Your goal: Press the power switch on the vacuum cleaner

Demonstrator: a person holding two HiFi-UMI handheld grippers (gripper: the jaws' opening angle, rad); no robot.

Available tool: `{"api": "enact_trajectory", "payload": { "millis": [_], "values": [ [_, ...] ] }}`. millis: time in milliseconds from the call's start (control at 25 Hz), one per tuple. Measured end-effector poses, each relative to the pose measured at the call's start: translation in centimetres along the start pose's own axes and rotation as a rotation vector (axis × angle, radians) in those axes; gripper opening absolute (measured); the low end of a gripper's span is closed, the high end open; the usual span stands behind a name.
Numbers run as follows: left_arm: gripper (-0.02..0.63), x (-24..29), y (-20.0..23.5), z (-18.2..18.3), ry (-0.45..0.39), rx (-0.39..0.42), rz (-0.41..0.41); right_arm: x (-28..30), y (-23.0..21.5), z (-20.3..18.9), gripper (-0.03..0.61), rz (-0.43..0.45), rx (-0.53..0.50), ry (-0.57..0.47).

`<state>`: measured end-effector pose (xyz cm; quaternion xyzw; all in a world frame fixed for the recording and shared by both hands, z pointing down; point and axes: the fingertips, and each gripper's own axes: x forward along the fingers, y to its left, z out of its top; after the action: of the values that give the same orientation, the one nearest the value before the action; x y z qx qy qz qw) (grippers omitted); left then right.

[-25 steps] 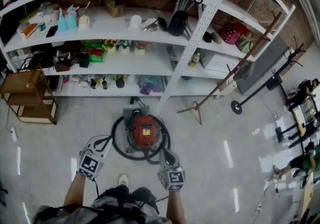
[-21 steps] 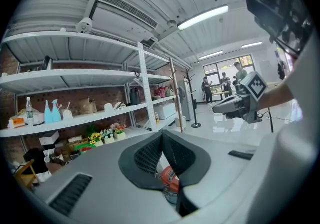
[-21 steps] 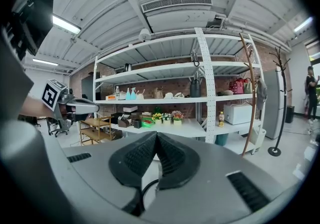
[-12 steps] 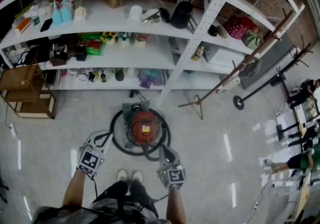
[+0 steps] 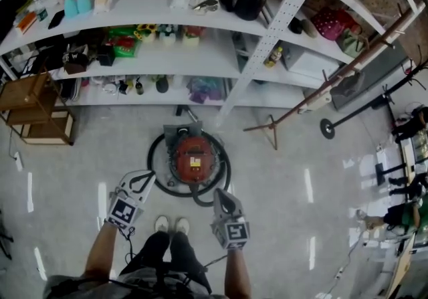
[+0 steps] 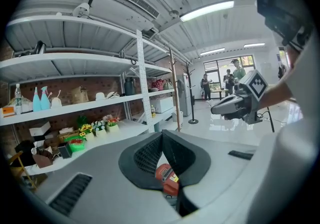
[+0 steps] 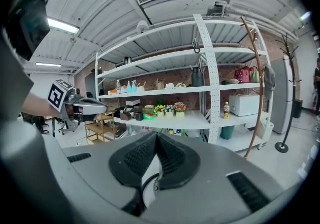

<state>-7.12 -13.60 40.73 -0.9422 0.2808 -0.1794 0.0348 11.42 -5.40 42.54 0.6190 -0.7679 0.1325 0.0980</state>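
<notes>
While the person is standing over it, the red vacuum cleaner [image 5: 194, 160] is sitting on the floor [image 5: 281, 190] at twelve o'clock from the shoes [image 5: 170, 225], in front of the white shelves [image 5: 200, 57]. A black hose [image 5: 229, 169] is coiling around its body.

The left gripper [image 5: 144, 178] is hovering at eight o'clock of the canister, apart from it. Its own view shows the jaws meeting at the tips with nothing between them, and the red shell is showing through the gap behind them. The right gripper [image 5: 222, 198] is hanging at five o'clock of the canister, above the hose loop. Its jaws are likewise pressed together and empty.

The switch itself is proving too small to pick out; only a pale label is showing on top of the shell. The canister is looking like rigid, fairly heavy plastic, so it should be staying put under a downward push. No hold seems needed: closed jaw tips should be serving as a pressing finger. The smooth dome may be letting a tip skid, and the flexible hose may be getting in the way.
</notes>
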Motion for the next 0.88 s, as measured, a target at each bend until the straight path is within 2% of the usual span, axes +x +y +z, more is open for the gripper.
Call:
{"api": "enact_trajectory", "payload": {
  "millis": [880],
  "values": [
    [0.006, 7.3, -1.2, -8.0, 0.09, -0.038, -0.035, 6.9, -3.2, -8.7, 0.01, 0.069, 0.029, 0.098]
  ]
}}
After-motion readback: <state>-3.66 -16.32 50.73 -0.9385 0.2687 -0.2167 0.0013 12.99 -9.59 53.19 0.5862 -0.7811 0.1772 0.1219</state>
